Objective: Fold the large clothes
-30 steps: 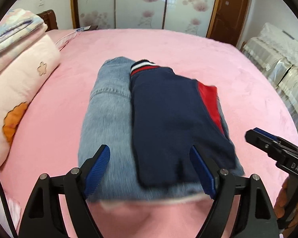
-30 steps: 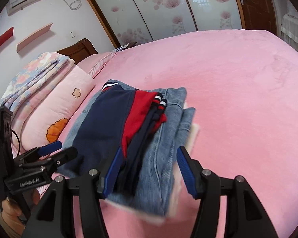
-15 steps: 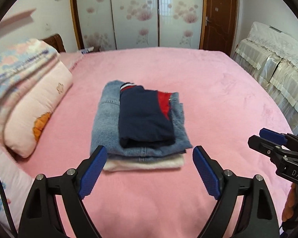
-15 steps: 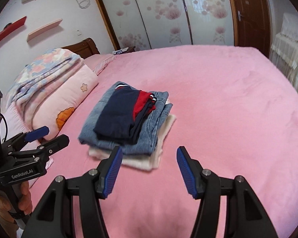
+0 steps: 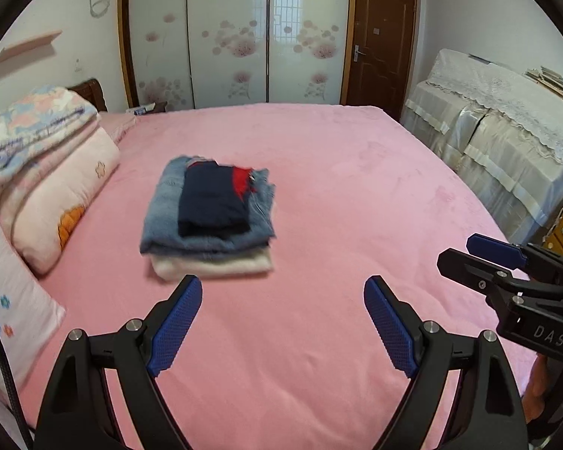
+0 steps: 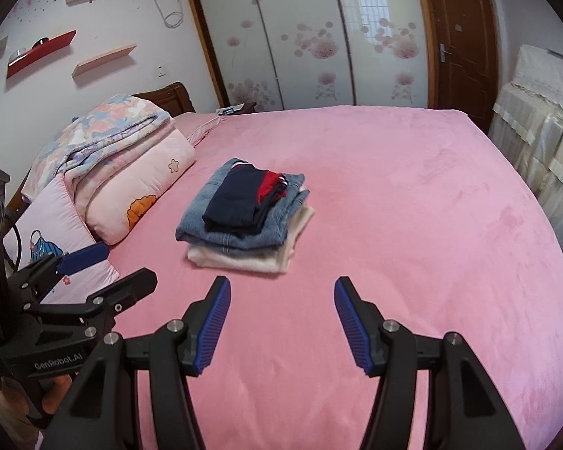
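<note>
A stack of folded clothes (image 5: 210, 221) lies on the pink bed (image 5: 319, 195): a cream garment (image 6: 240, 260) at the bottom, folded jeans (image 6: 221, 232) over it, a navy and red garment (image 6: 240, 202) on top. My left gripper (image 5: 282, 288) hangs open above the bedspread, short of the stack, with nothing between its blue pads. My right gripper (image 6: 282, 288) is likewise open and holds nothing, apart from the stack. Each gripper also shows in the other's view: the right gripper (image 5: 456, 251) at the right edge, the left gripper (image 6: 129, 262) at the lower left.
Pillows (image 6: 139, 187) and a folded floral quilt (image 6: 105, 131) lie piled along the bed's left side. A cloth-covered piece of furniture (image 5: 506, 131) stands beyond the right edge. Sliding wardrobe doors (image 5: 236, 33) and a brown door (image 5: 383, 41) close the far wall.
Both grippers have drawn back and upward from the stack, which now sits farther off and smaller in both views. The stack itself has stayed where it was.
</note>
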A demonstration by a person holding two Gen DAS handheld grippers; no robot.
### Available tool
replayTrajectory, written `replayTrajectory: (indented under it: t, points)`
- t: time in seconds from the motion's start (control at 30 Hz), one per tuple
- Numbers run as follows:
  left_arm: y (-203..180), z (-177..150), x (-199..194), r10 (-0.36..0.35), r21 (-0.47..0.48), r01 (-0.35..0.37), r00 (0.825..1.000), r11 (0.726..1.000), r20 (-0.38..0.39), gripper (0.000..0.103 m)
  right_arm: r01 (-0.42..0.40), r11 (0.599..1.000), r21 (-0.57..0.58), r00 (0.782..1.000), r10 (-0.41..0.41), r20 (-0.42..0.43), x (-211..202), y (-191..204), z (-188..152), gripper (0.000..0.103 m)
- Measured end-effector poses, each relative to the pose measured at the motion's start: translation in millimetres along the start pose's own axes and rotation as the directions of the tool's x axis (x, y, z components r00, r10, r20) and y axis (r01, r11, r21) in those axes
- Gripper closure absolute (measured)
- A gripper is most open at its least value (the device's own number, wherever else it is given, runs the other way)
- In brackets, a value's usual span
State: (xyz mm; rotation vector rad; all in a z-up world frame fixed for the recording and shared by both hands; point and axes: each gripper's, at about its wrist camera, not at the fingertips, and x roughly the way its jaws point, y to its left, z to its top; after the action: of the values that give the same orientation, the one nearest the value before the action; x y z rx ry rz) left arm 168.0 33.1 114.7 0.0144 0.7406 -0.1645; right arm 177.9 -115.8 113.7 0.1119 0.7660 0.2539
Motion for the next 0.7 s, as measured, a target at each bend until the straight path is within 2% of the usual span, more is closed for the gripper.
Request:
replayTrajectory:
  t: [0.1, 0.17, 0.33, 0.43, 0.7]
  points:
    - [-17, -24, -12, 0.007, -0.006, -0.008, 1.0, 1.0, -0.014, 0.016, 0.035, 0.999, -0.013, 0.999, -0.035, 0.016, -19, -4, -25, 0.043]
    - [-29, -38, -17, 0.033, 0.004, -0.033, 0.999, 0.999, -0.017, 0.016, 0.05, 0.999, -0.009, 0.999, -0.05, 0.021, -30, -7, -43, 0.037]
    - [-50, -73, -28, 0.046, -0.006, -0.046, 0.999, 0.999, -0.023, 0.016, 0.067, 0.997, 0.039, 0.997, -0.068, 0.03, -50, -22, -87, 0.036]
    - [-56, -92, -29, 0.021, -0.036, -0.023, 0.999, 0.999, -0.048, 0.016, 0.088, 0.994, 0.067, 0.996, -0.09, 0.021, -58, -31, -110, 0.036]
    - [-62, -136, -26, 0.019, -0.101, -0.032, 0.991, 0.994, -0.129, 0.016, 0.136, 0.984, 0.118, 0.99, -0.138, 0.008, -69, -46, -152, 0.036]
